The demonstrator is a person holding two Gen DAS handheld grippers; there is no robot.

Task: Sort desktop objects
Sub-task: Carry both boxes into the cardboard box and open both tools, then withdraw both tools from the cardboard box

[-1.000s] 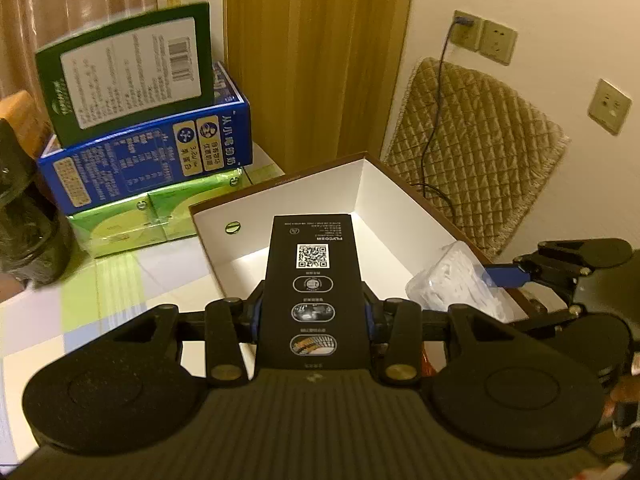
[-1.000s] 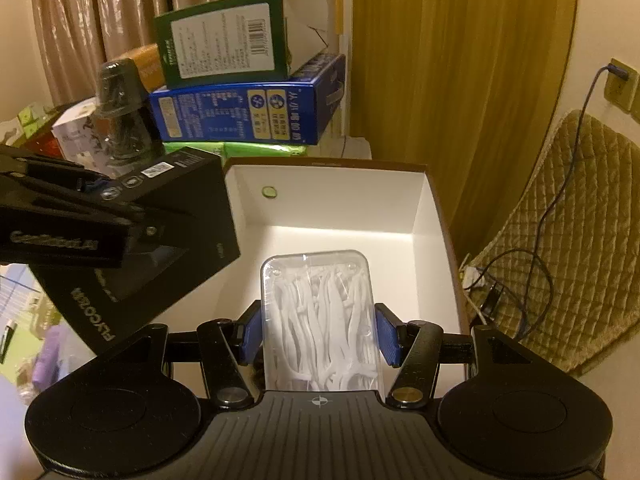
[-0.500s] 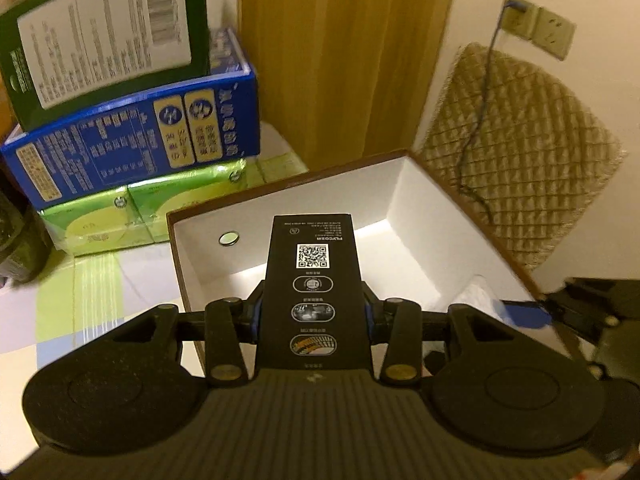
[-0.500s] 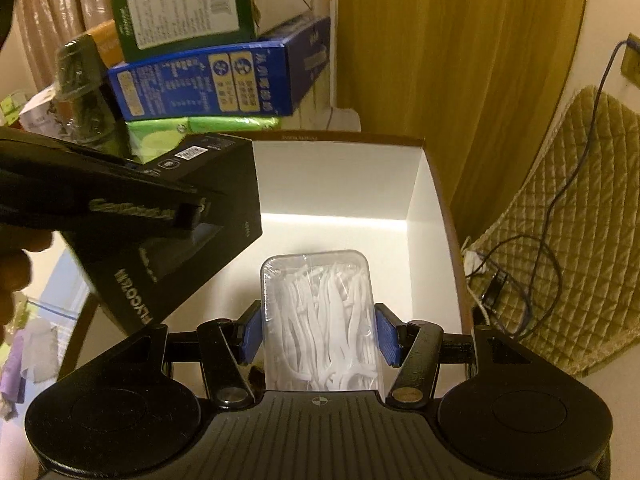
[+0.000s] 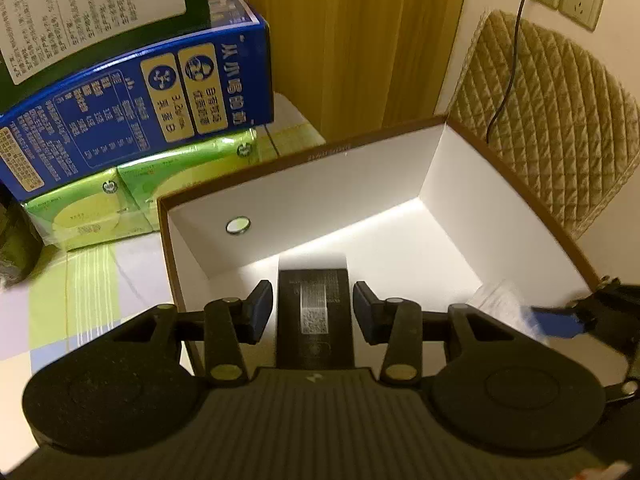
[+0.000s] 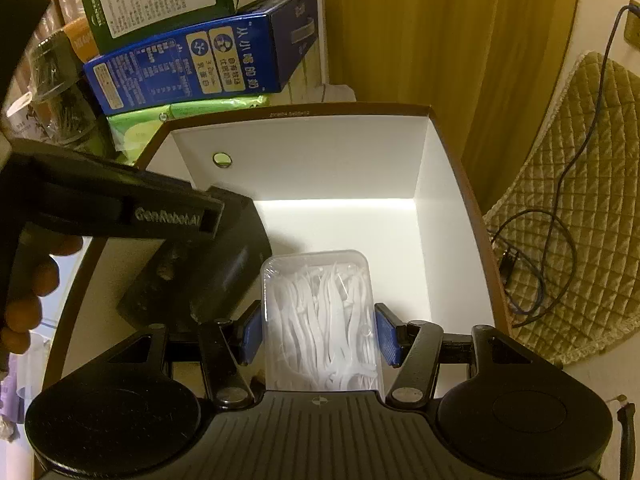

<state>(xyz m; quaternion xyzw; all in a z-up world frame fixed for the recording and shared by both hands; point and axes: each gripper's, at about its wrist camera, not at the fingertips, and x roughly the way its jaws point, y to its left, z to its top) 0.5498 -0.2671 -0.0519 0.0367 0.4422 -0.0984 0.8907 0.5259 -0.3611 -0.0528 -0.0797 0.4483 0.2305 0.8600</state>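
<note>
A white-lined box with a brown rim point(image 5: 360, 148) stands open; it also shows in the right wrist view point(image 6: 320, 110). My left gripper point(image 5: 313, 312) is open over the box, its pads apart from the black carton point(image 5: 313, 300), which drops between them. The black carton point(image 6: 212, 272) lies low in the box in the right wrist view. My right gripper point(image 6: 318, 334) is shut on a clear case of white floss picks point(image 6: 320, 312) and holds it over the box's near part. The case point(image 5: 500, 300) shows at right in the left wrist view.
A blue carton point(image 5: 132, 108), a green-and-white box point(image 5: 80, 12) on top and green packs point(image 5: 132, 196) are stacked left of the box. A dark jar point(image 6: 60, 92) stands further left. A quilted cushion point(image 5: 560, 128) with a cable leans on the wall at right.
My left gripper has opened and let go of the black carton, which has slipped down into the box. Both grippers have moved forward and lower over the box.
</note>
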